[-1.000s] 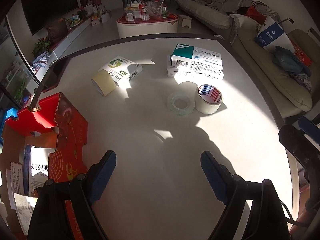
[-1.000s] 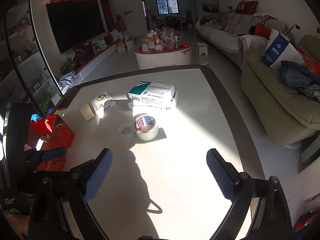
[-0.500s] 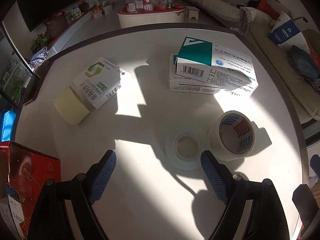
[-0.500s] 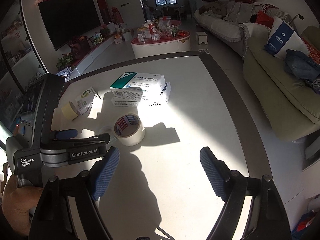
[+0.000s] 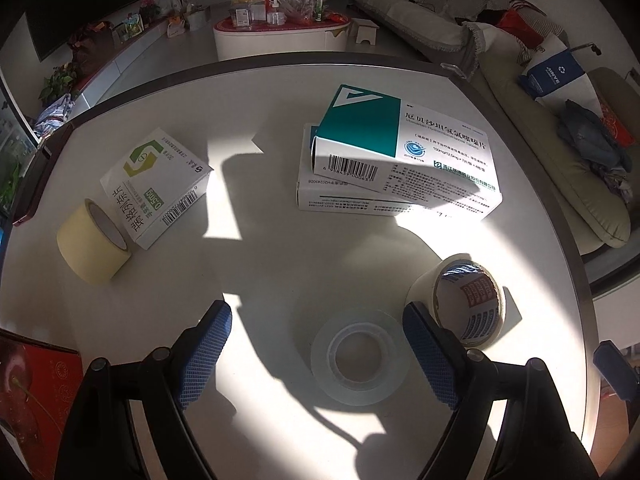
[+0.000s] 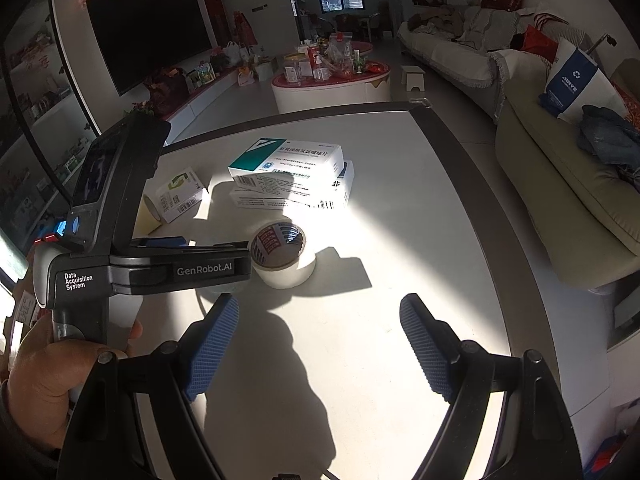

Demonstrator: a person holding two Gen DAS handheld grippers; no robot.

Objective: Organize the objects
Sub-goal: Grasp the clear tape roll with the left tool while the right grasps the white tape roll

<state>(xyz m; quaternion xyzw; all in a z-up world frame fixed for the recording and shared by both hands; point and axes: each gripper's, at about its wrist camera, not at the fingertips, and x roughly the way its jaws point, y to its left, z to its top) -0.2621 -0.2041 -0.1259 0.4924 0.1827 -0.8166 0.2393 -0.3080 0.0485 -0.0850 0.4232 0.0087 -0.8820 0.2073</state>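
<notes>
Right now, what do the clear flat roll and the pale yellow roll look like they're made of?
Clear flat tape roll: seemingly glossy transparent plastic film; the table shows through it. Pale yellow tape roll: matte and opaque, probably paper masking tape, though that is uncertain.

The clear tape (image 5: 359,360) is lying flat, sitting between the left gripper's (image 5: 318,354) blue fingers (image 5: 430,354), closer to the right one. The white tape (image 5: 464,304) with red print inside is standing just past that right finger, tipping a little. The yellow tape (image 5: 93,246) is lying on its side far off to the left, touching the green box (image 5: 156,186). Two teal boxes (image 5: 400,156) are sitting stacked straight ahead, well past the fingers, the top one lying crooked.
</notes>
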